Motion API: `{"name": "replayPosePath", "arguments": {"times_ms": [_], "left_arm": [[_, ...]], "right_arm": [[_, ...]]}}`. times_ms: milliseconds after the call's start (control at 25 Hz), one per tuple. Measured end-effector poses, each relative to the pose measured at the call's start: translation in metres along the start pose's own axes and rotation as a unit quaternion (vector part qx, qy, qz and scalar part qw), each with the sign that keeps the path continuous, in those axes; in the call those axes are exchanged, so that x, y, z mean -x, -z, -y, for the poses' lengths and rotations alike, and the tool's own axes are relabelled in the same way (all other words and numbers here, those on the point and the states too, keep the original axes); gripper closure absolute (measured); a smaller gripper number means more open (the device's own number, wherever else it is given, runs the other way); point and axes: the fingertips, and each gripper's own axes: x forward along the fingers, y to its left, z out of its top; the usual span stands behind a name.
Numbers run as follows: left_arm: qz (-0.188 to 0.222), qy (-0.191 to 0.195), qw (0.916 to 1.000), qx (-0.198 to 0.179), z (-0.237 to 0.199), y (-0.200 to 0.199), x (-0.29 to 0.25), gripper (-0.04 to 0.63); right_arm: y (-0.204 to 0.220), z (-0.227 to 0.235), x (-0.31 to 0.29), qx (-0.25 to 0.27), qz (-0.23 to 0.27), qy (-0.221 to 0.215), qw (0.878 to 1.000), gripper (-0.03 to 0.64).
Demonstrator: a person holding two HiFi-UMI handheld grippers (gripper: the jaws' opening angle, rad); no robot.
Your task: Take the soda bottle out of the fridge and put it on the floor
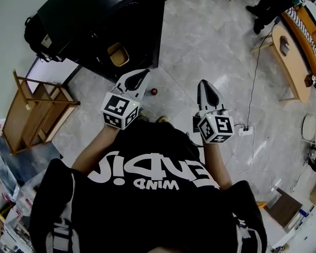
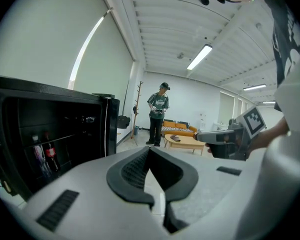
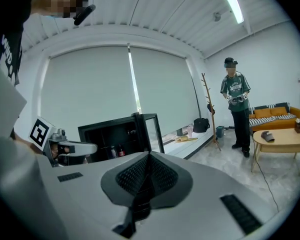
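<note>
Both sets of jaws are pressed together, nothing pinched. The left gripper (image 1: 138,76) and right gripper (image 1: 205,86) are held side by side in front of the person. The black fridge (image 1: 95,20) stands at the far left, near the left gripper, with its door swung open. The soda bottle (image 2: 50,155), dark with a red label, is seen upright on a shelf inside, just beside a paler bottle (image 2: 38,156). A small red-topped round thing (image 1: 154,91) lies on the floor (image 1: 216,51) just beyond the left gripper; whether it is a bottle seen end-on cannot be told. The soda bottle is judged fairly heavy if full, stiff, smooth and possibly slick from cold. It is best taken round the body below the shoulder, with the jaws spread first.
</note>
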Motion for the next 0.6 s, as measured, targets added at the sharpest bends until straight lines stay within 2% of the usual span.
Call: {"name": "replayPosePath", "arguments": {"times_ms": [240, 600], "left_arm": [[0.019, -0.011, 0.9997, -0.012, -0.005, -0.017, 0.012, 0.589], [0.038, -0.028, 0.9988, -0.01, -0.01, -0.025, 0.019, 0.589]], "right_arm": [[-0.003, -0.001, 0.006, 0.003, 0.01, 0.016, 1.0, 0.595], [-0.007, -0.001, 0.006, 0.006, 0.018, 0.036, 0.999, 0.595]]}}
